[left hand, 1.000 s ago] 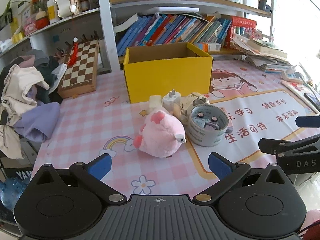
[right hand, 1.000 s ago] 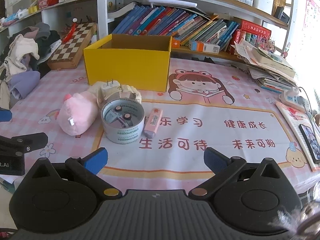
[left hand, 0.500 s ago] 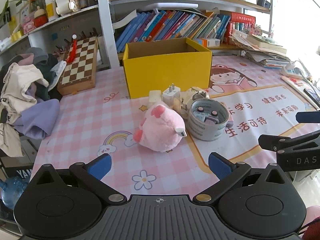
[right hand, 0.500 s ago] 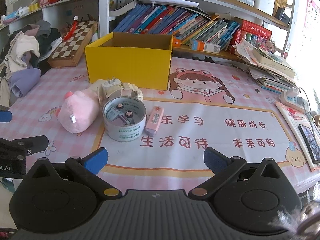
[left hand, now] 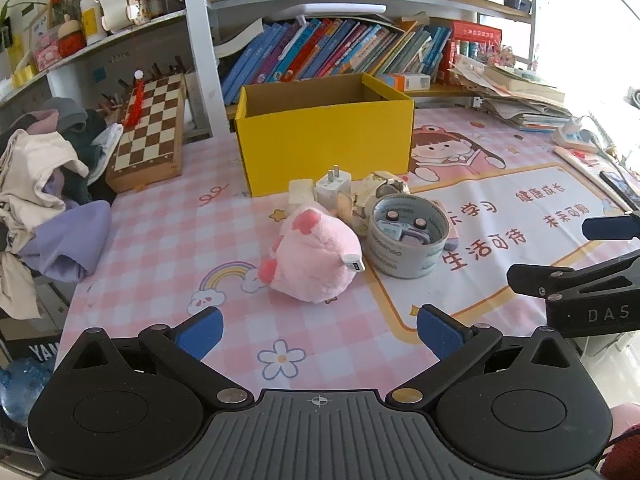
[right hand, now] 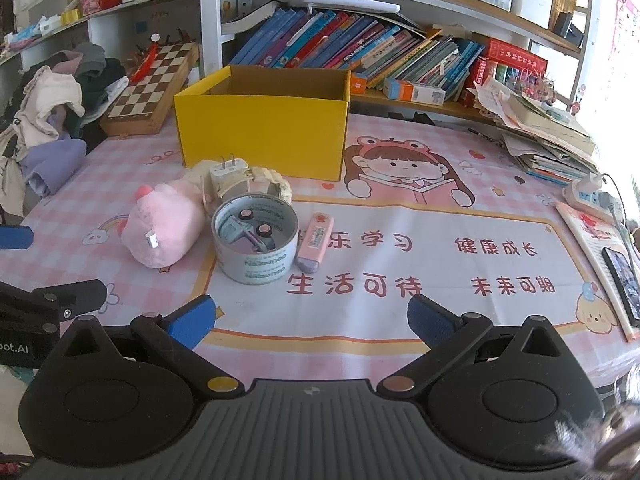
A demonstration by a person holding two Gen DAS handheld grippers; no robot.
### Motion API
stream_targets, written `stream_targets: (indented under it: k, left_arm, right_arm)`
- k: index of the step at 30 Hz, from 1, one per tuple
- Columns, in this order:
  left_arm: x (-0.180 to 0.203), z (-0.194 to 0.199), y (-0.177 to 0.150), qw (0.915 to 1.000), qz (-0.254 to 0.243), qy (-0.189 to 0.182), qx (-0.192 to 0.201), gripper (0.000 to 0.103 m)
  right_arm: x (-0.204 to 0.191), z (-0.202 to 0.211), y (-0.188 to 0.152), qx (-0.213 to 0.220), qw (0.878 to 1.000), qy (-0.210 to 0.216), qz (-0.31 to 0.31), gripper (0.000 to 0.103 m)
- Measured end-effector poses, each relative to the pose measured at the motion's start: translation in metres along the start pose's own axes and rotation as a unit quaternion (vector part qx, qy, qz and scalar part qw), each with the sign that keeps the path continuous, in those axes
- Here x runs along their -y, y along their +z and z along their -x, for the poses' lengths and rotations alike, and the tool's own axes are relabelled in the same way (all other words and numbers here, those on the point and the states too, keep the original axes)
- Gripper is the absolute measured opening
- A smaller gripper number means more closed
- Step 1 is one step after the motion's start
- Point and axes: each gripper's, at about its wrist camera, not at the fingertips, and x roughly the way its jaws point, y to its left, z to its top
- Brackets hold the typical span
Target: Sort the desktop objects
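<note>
Plush pig (left hand: 312,258) lies ahead of the left gripper's (left hand: 318,326) spread jaws.

The table (right hand: 440,240) carries a yellow box (right hand: 262,132); before it lie a pink plush (right hand: 162,226), tape roll (right hand: 255,240), charger (right hand: 224,176) and eraser (right hand: 316,242).

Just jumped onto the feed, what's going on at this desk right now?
A person holds two grippers above the desk mat, sorting not yet begun. The left gripper and right gripper are both open and empty. The pink plush toy, tape roll with small items inside it, white charger plug and pink eraser sit clustered in front of the yellow box. What I can see of the box interior shows nothing in it.
</note>
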Motion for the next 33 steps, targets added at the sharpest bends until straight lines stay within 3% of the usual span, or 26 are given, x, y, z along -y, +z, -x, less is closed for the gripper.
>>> stream_targets:
  k: [33]
  left_arm:
    - [-0.0051,-0.0019,-0.0009,1.0000,0.004,0.004,-0.007,0.103]
  right_arm:
    - [-0.0036,-0.0024,0.0034,-0.003,1.000,-0.002,0.004,0.103]
